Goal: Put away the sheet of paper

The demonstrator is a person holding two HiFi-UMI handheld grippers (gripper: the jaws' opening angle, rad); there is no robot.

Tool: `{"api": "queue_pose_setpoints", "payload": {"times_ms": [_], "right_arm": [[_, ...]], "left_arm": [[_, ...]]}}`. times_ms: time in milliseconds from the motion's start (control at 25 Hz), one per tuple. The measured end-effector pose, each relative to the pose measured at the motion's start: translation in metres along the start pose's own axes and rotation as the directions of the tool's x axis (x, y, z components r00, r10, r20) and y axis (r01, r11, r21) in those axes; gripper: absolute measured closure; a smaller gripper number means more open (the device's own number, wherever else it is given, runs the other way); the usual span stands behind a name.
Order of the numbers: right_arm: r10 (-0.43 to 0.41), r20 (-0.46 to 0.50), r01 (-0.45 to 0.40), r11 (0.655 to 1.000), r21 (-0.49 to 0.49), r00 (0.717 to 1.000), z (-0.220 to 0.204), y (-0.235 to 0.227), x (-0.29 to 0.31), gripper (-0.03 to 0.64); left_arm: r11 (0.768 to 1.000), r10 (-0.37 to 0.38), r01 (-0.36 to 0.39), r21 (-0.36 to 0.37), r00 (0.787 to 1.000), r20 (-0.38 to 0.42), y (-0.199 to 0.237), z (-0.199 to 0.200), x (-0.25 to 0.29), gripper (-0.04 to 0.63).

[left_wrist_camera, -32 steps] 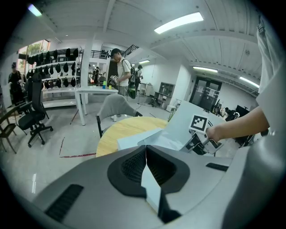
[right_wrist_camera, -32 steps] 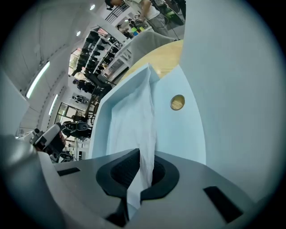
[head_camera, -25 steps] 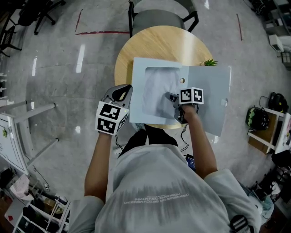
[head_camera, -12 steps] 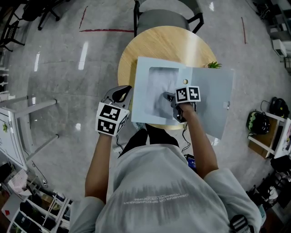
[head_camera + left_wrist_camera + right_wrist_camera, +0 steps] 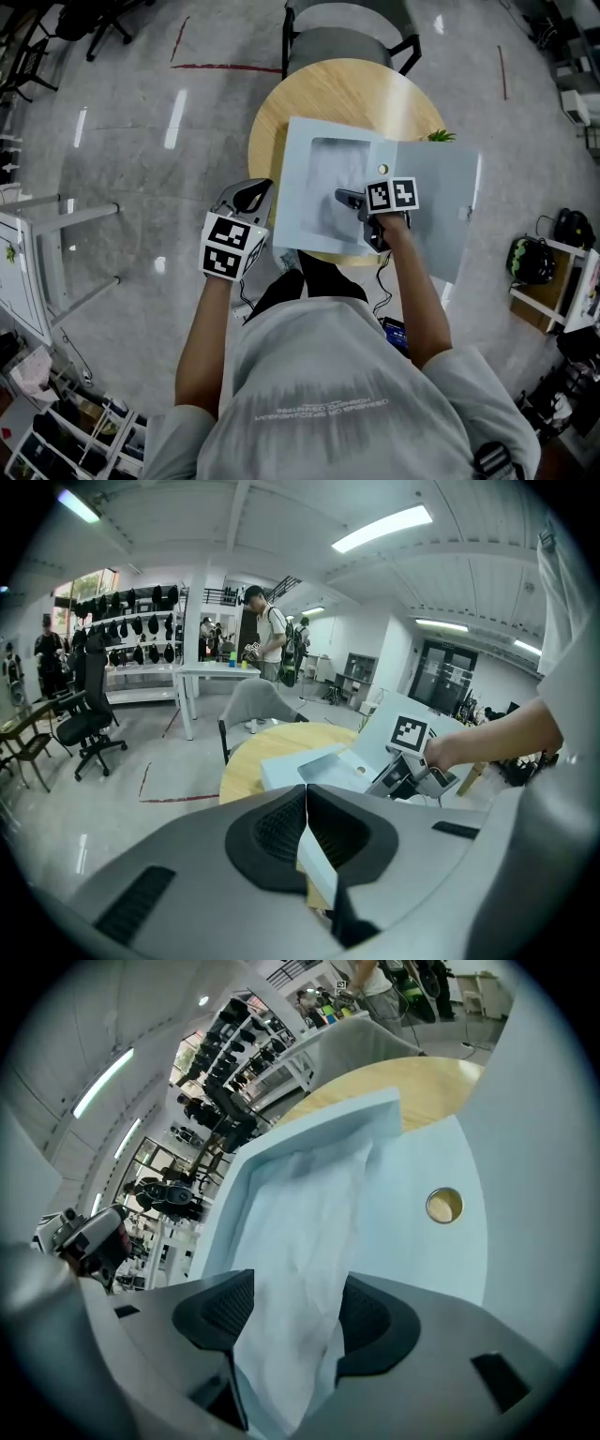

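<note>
**Release of the sheet by the right gripper.**
The right gripper (image 5: 292, 1318), whose jaws were shut a second ago, is now opening. Its pads stand apart, and the crumpled sheet of paper (image 5: 305, 1232) lies loose between them on the open blue document folder (image 5: 436, 202). In the head view this gripper has drawn back a little toward the folder's near edge. The round wooden table (image 5: 328, 89) and the folder now sit slightly lower and further right in that view.
</note>
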State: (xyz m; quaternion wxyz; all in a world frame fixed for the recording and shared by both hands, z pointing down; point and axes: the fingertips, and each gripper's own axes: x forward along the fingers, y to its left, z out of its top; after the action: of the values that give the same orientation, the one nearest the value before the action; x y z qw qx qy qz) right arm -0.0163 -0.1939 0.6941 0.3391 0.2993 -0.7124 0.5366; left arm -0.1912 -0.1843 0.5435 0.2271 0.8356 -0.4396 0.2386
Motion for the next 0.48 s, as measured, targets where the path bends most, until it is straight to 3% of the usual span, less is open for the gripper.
{"api": "queue_pose_setpoints", "payload": {"times_ms": [120, 480], "right_arm": [[-0.03, 0.051, 0.031, 0.999, -0.025, 0.998, 0.003, 0.0, -0.015, 0.295], [-0.108, 0.209, 0.125, 0.989, -0.072, 0.972, 0.002, 0.007, -0.078, 0.295]], "left_arm": [[1.0, 0.003, -0.003, 0.018, 1.0, 0.008, -0.006, -0.001, -0.01, 0.577], [0.998, 0.0, -0.004, 0.061, 0.998, 0.066, -0.029, -0.001, -0.04, 0.577]]}}
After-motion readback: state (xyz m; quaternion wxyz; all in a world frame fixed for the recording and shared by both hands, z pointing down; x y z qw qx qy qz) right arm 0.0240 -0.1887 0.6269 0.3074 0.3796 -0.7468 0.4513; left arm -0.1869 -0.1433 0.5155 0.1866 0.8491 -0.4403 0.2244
